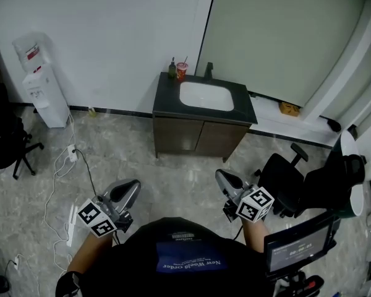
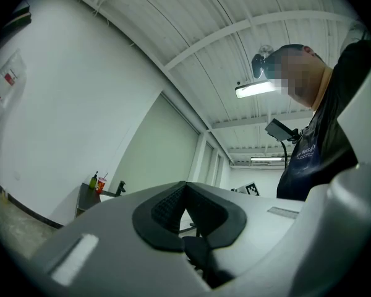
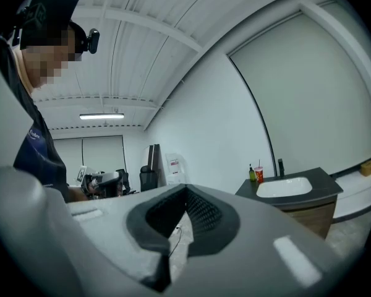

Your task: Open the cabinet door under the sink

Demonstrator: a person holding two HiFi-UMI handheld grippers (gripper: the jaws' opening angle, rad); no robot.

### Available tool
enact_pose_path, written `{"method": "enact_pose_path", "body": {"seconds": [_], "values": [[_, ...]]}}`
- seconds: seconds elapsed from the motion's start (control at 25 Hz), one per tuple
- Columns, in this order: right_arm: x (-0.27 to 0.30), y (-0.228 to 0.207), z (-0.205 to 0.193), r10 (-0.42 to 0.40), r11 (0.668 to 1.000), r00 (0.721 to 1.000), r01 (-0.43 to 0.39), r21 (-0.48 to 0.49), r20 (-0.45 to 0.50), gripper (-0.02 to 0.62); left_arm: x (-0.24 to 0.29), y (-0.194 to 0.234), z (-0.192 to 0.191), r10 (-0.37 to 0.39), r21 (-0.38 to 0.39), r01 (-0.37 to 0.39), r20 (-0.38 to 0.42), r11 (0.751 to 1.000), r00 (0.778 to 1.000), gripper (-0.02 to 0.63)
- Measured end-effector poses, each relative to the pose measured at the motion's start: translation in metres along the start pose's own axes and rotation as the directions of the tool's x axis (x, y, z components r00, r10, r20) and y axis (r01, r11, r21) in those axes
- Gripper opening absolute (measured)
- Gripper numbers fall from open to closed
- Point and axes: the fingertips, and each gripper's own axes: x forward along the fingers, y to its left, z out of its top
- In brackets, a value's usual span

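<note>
The dark-topped sink cabinet point(image 1: 167, 98) stands against the far wall, its two brown doors point(image 1: 180, 135) closed. A white basin point(image 1: 206, 95), a faucet point(image 1: 208, 70), a green bottle point(image 1: 172, 68) and a red cup point(image 1: 182, 70) are on top. My left gripper point(image 1: 128, 187) and right gripper point(image 1: 226, 178) are held close to my body, well short of the cabinet, both shut and empty. The left gripper view shows the shut left gripper point(image 2: 185, 184) with the cabinet point(image 2: 89, 197) small at the left. The right gripper view shows the shut right gripper point(image 3: 185, 187) with the cabinet point(image 3: 312, 218) at the right.
A water dispenser point(image 1: 43, 85) stands at the left wall, with a power strip point(image 1: 72, 153) and cables point(image 1: 55, 184) on the floor nearby. One black office chair point(image 1: 12, 144) is far left, another point(image 1: 284, 178) at my right. A yellow box point(image 1: 289, 109) lies on the window ledge.
</note>
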Motion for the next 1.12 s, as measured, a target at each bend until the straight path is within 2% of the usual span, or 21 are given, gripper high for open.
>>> {"method": "enact_pose_path", "body": {"seconds": [0.12,0.36,0.64,0.88,1.12], "values": [[0.013,-0.048,0.022,0.034,0.999,0.999,-0.034,0.012,0.006,0.000,0.043,0.012,0.004,0.051,0.005,-0.051,0.011,0.999,0.999,0.000],[0.000,-0.100,0.024,0.075,0.996,0.997,-0.074,-0.045,0.021,0.000,0.096,0.004,-0.016,0.045,0.025,-0.046,0.053,0.999,0.998,0.000],[-0.009,-0.189,0.045,0.086,0.996,0.996,-0.086,-0.020,-0.001,0.000,0.195,0.005,-0.032,0.065,-0.002,-0.065,0.002,0.998,0.998,0.002],[-0.007,-0.223,0.037,0.073,0.997,0.997,-0.073,0.002,-0.004,0.000,0.231,0.013,-0.048,0.047,0.000,-0.047,-0.056,0.999,0.997,0.000],[0.020,-0.254,0.038,0.025,1.000,1.000,-0.025,0.005,-0.008,0.000,0.264,0.057,-0.048,-0.003,-0.037,0.001,-0.052,0.999,0.999,0.000]]}}
